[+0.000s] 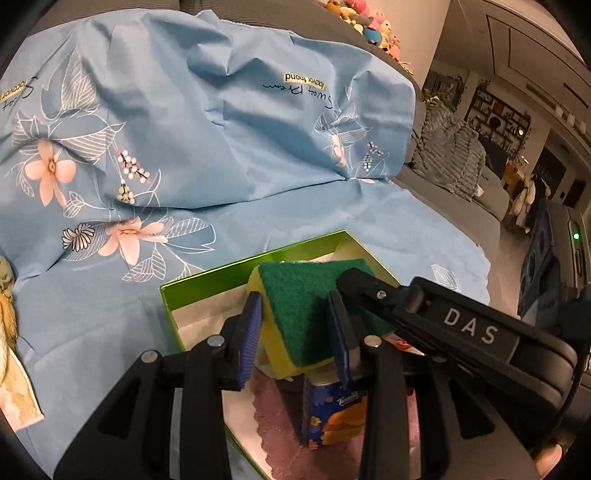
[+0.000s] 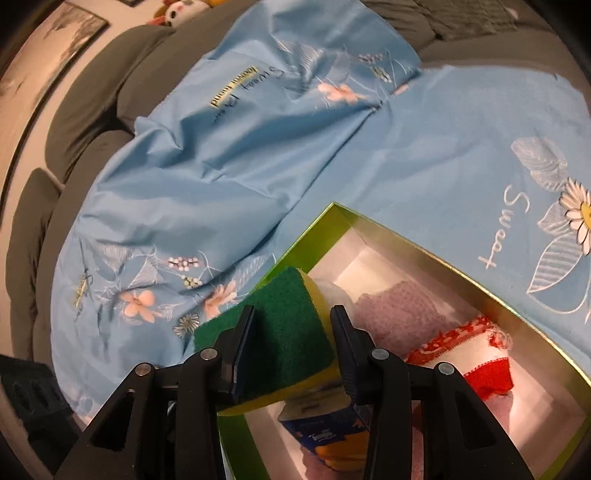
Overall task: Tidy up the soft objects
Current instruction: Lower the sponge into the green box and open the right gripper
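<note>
A yellow sponge with a green scouring face [image 1: 303, 306] hangs over a green box [image 1: 207, 275]. My left gripper [image 1: 295, 332] has its blue pads on both sides of the sponge. My right gripper [image 2: 291, 339] is shut on the same sponge [image 2: 280, 332]; its black finger [image 1: 369, 291] crosses the sponge in the left wrist view. Inside the green box [image 2: 369, 221] lie a blue and orange tissue pack [image 2: 328, 439], a pink cloth [image 2: 399, 310] and a red and white cloth [image 2: 476, 350]. The tissue pack [image 1: 336, 413] also shows in the left wrist view.
The box sits on a blue floral sheet [image 1: 207, 147] spread over a grey sofa [image 2: 92, 99]. A yellowish towel [image 1: 11, 350] lies at the left edge. Plush toys [image 1: 369, 22] sit on the sofa back. A grey throw [image 1: 450, 155] lies at right.
</note>
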`<control>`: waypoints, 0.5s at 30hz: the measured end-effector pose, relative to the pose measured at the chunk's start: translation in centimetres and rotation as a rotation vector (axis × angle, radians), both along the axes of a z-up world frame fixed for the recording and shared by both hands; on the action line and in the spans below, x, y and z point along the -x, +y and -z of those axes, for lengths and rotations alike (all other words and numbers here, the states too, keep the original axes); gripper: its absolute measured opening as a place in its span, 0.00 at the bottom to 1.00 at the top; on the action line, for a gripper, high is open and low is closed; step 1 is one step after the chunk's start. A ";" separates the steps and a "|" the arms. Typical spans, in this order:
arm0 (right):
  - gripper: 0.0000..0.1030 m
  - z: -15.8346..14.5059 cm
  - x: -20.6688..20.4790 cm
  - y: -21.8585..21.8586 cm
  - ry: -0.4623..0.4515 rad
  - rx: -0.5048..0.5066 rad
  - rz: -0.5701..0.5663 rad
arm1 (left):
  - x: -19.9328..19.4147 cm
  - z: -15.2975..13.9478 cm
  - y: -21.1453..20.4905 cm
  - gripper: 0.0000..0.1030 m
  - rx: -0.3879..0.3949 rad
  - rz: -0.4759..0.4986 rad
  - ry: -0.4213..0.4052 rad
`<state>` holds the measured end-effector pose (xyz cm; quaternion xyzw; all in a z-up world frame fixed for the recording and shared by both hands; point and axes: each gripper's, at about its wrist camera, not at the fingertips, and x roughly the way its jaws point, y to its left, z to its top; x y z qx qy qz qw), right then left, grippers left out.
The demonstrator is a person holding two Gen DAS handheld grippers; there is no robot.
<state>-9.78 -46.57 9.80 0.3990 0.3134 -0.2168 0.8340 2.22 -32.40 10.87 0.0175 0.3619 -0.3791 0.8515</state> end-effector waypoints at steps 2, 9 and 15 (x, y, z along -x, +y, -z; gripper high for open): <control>0.42 0.0 0.1 0.0 0.013 0.016 0.006 | -0.2 0.0 -0.2 0.33 -0.011 0.006 0.010; 0.41 -1.2 1.1 0.8 -0.024 0.045 -0.034 | 0.3 -0.5 0.6 0.34 -0.003 -0.010 0.067; 0.41 -2.2 1.2 2.0 -0.027 0.082 -0.054 | 0.7 0.0 1.2 0.60 -0.081 -0.009 0.090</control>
